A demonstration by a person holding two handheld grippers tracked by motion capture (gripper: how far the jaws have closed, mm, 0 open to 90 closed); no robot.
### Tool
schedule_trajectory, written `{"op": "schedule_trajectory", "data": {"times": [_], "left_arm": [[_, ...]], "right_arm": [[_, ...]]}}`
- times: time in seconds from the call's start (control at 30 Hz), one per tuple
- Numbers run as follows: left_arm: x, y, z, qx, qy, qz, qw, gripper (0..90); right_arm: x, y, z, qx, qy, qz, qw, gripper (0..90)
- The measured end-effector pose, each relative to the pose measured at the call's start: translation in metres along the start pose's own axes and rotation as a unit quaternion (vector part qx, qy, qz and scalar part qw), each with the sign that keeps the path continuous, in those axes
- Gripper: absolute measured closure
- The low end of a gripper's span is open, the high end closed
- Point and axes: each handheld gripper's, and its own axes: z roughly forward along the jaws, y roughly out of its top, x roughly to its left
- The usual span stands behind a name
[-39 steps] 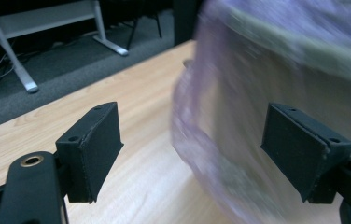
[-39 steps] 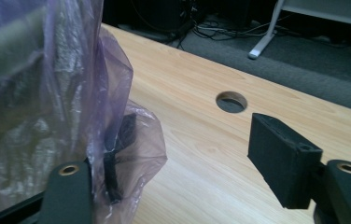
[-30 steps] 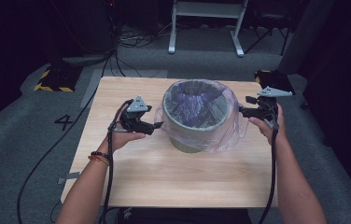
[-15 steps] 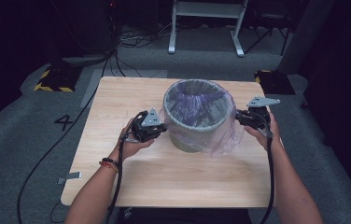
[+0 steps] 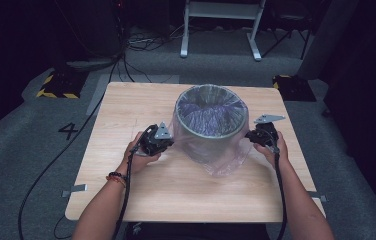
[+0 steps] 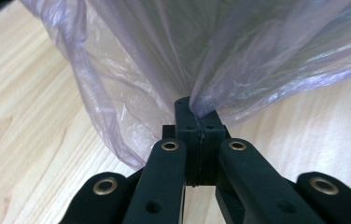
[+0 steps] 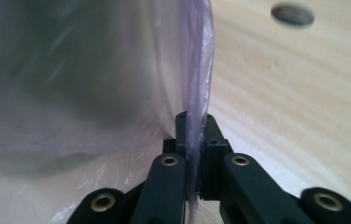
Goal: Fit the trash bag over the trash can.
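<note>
A grey round bin (image 5: pixel 210 125) stands in the middle of the wooden table (image 5: pixel 141 105), lined with a thin purple plastic bag (image 5: pixel 226 162) whose skirt hangs down outside it. My left gripper (image 5: pixel 170 142) is low at the bin's left side. In the left gripper view it (image 6: pixel 195 116) is shut on a pinched fold of the bag (image 6: pixel 164 56). My right gripper (image 5: pixel 248 136) is at the bin's right side; its jaws have just been closing. In the right gripper view it (image 7: pixel 194 126) is shut on a strip of the bag (image 7: pixel 197 70) beside the bin wall (image 7: pixel 71 70).
A round hole (image 7: pixel 292 15) is cut in the tabletop beyond the right gripper. On the floor lie a yellow-and-black striped block (image 5: pixel 58 85), cables, a painted number 4 (image 5: pixel 69 131) and a white frame's legs (image 5: pixel 221 30) behind the table.
Both hands have sunk from the bin's rim height to its lower sides and come in closer. Both pairs of jaws have closed on the bag's hanging film.
</note>
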Motion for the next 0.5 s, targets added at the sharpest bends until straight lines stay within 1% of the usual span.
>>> {"op": "schedule_trajectory", "data": {"times": [0.07, 0.1, 0.17, 0.27, 0.33, 0.37, 0.5], "left_arm": [[0.002, -0.004, 0.004, 0.002, 0.002, -0.003, 1.0, 90.0], [0.003, -0.005, 0.005, 0.009, 0.0, -0.004, 0.9999, 90.0], [0.004, -0.009, 0.01, 0.016, 0.005, -0.005, 0.9998, 90.0], [0.005, -0.014, 0.015, 0.017, -0.001, -0.02, 0.9997, 90.0], [0.006, -0.015, 0.016, 0.015, -0.003, -0.025, 0.9996, 90.0], [0.006, -0.015, 0.018, 0.014, 0.002, -0.025, 0.9996, 90.0], [0.005, -0.016, 0.021, 0.009, -0.003, -0.033, 0.9994, 90.0]], "right_arm": [[-0.002, -0.004, 0.008, 0.006, 0.002, 0.009, 0.9999, 88.9], [-0.003, -0.006, 0.011, 0.008, 0.001, 0.013, 0.9999, 88.9], [-0.005, -0.009, 0.017, 0.017, -0.002, 0.02, 0.9997, 87.8], [-0.008, -0.012, 0.023, 0.02, 0.0, 0.034, 0.9992, 87.3], [-0.007, -0.012, 0.026, 0.021, 0.0, 0.034, 0.9992, 86.8], [-0.007, -0.012, 0.027, 0.022, 0.0, 0.034, 0.9992, 86.3], [-0.005, -0.012, 0.031, 0.019, -0.001, 0.033, 0.9993, 83.5]]}}
